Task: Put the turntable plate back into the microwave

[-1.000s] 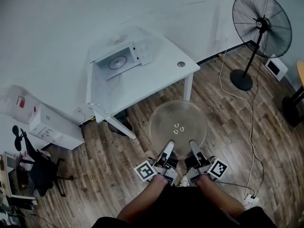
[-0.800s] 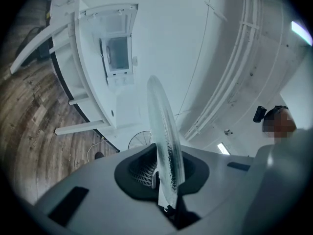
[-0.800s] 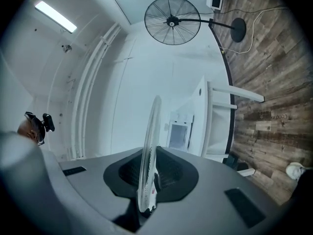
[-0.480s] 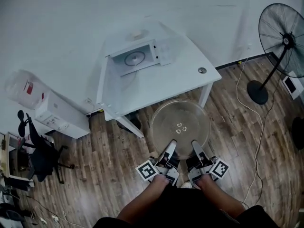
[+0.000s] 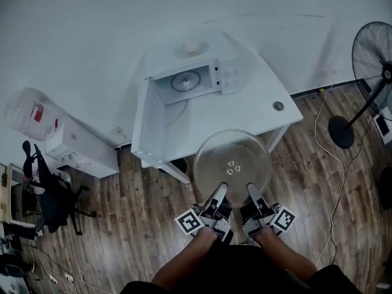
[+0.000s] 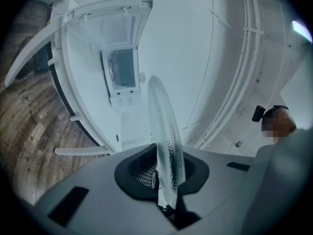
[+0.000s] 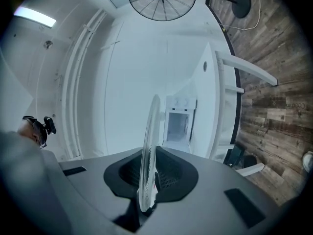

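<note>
Head view: we hold the turntable plate at lower centre, its near rim clamped by our left gripper and right gripper. Upper centre, the open microwave sits on the table

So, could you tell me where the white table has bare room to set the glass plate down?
The table is bare from the open microwave to the near edge, and right towards the cable hole. Only the back, where the microwave stands, is taken.
</note>
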### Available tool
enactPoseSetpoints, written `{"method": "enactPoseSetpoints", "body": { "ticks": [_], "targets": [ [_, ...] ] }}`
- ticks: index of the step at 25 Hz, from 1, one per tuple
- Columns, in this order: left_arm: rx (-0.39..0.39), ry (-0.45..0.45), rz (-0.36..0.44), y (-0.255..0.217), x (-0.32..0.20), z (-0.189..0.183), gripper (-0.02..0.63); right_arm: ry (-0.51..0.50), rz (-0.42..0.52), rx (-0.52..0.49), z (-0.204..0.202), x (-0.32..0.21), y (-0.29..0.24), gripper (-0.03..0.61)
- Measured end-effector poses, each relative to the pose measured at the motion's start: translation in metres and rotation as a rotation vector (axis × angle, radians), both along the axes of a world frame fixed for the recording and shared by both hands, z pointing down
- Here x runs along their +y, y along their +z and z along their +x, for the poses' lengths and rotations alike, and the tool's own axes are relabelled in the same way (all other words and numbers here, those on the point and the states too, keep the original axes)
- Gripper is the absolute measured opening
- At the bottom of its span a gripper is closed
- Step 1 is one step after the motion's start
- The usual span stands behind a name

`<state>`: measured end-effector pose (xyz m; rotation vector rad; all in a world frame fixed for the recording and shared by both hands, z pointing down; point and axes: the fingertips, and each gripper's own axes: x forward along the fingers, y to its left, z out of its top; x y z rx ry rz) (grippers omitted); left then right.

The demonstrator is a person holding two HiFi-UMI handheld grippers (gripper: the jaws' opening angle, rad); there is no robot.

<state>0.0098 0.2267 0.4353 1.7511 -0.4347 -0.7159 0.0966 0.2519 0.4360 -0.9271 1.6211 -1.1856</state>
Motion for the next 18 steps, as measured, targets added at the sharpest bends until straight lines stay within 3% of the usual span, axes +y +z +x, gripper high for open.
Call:
{"method": "enactPoseSetpoints", "body": {
  "ticks": [18],
  "targets": [
    [0.011, -0.026, -0.011, 0.001, -0.129, -0.019, 0.052, -0.032, -0.007, 0.032, -0.019, -0.131, -0.001, 0.054]
  ]
}}
